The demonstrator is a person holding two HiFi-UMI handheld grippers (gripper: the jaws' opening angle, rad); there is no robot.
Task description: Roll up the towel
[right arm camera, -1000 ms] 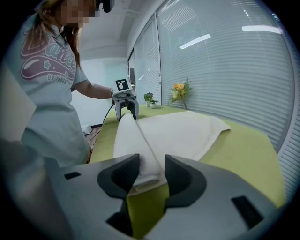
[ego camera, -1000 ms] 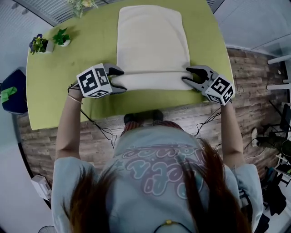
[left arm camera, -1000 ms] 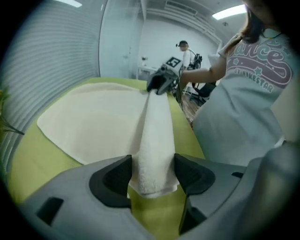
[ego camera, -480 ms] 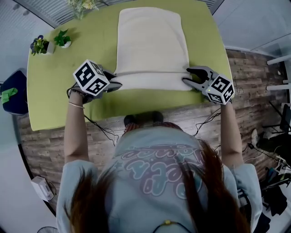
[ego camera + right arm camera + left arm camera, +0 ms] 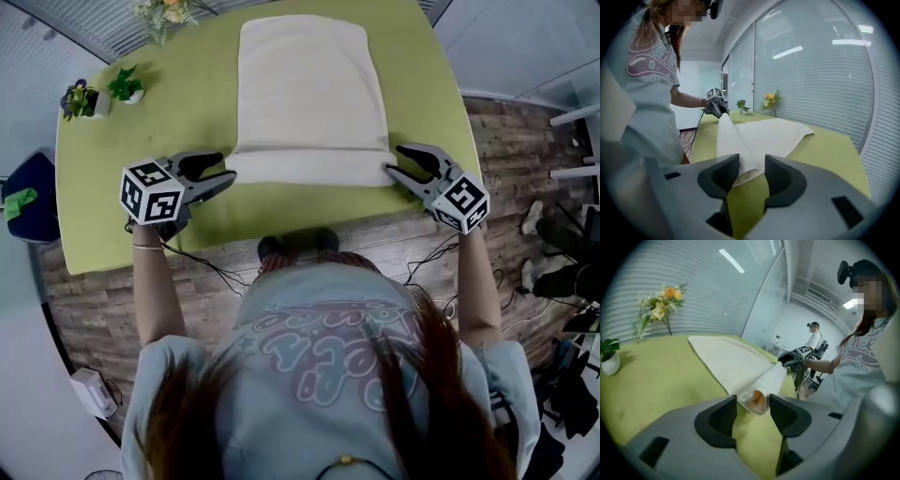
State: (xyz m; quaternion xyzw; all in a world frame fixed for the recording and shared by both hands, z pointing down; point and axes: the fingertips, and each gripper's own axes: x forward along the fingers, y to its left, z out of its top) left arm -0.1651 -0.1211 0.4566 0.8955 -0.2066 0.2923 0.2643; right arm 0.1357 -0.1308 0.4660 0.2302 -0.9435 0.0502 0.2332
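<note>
One towel [image 5: 309, 94], two hand-held grippers [image 5: 228, 166] [image 5: 394, 159], two potted plants [image 5: 82, 94] [image 5: 127, 80], one flower bunch [image 5: 159, 9], one table [image 5: 141, 141].

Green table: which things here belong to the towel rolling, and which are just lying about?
In the job: towel, partly rolled; left gripper, jaws just opened further, off the towel; right gripper, at the roll's other end.
Lying about: potted plants, two of them; flower bunch.

Bare table [image 5: 187, 103] flanking towel [image 5: 309, 84], potted plants [image 5: 125, 81] crowding far-left corner
</note>
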